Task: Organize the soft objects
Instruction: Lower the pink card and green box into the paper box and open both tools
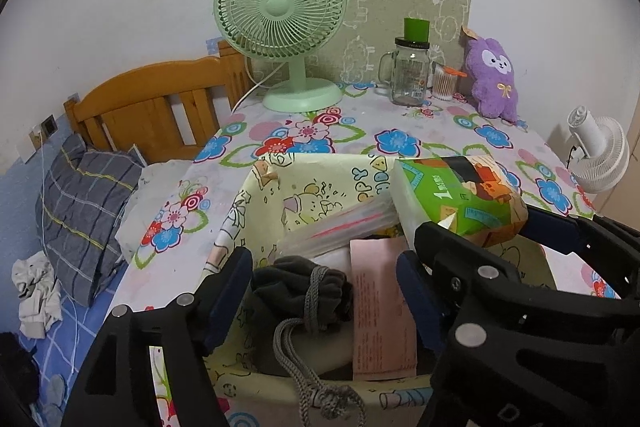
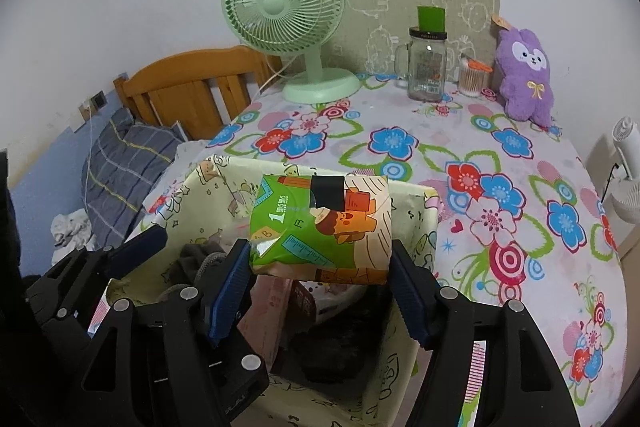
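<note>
Presently our right tool (image 2: 320, 263) clamps the tissue pack (image 2: 324, 227) — light, squashy, slick-wrapped — mid-sides; left tool (image 1: 324, 275) wide, empty.

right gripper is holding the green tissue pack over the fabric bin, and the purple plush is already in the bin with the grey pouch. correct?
Not quite. The purple plush is not in the fabric bin; it stands at the back of the table beside the glass jar, as the right wrist view shows. The rest holds: the right gripper grips the green tissue pack over the bin, and the grey pouch lies inside.
</note>
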Available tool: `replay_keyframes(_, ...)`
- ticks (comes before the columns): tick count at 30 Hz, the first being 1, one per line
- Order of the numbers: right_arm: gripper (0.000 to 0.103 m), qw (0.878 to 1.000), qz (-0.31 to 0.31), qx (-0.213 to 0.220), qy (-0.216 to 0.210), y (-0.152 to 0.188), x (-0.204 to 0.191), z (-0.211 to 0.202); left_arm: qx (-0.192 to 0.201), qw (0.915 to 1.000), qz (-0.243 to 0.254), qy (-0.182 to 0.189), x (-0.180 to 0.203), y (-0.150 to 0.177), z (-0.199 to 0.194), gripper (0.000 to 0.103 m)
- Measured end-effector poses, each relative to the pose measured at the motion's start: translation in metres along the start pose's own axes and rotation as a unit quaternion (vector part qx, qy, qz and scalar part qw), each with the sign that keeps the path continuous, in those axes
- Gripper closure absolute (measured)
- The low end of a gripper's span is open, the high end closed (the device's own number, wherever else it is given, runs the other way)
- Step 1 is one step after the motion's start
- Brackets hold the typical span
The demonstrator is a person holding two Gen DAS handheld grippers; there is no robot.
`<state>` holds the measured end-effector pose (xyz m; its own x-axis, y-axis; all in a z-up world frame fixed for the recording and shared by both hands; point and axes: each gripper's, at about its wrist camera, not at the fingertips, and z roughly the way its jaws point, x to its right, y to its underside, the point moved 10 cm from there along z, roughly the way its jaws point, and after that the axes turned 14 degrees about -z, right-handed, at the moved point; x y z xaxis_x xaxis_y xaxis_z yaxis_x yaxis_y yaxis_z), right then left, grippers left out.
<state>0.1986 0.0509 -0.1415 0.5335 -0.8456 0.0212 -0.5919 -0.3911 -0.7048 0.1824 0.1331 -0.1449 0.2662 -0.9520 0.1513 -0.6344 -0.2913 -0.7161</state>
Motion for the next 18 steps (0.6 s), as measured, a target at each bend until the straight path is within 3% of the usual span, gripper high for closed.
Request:
replay_keyframes(3, 0.023, 1.0, -0.001, -0.014, 0.007, 0.003, 0.003, 0.002, -0.005, 1.0, -0.001, 0.003, -0.001, 0.004, 0.001, 0.026)
replay_keyframes(6, 0.021, 1.0, -0.003, -0.016, -0.007, 0.004, 0.002, 0.002, -0.007, 0.9999, 0.001, 0.009, 0.001, 0.007, -0.002, 0.023)
replay_keyframes(18, 0.017, 1.0, -0.013, 0.006, 0.006, 0.005, 0.007, -0.025, 0.006, 0.9997, 0.005, 0.022, 0.018, 0.005, -0.023, 0.018)
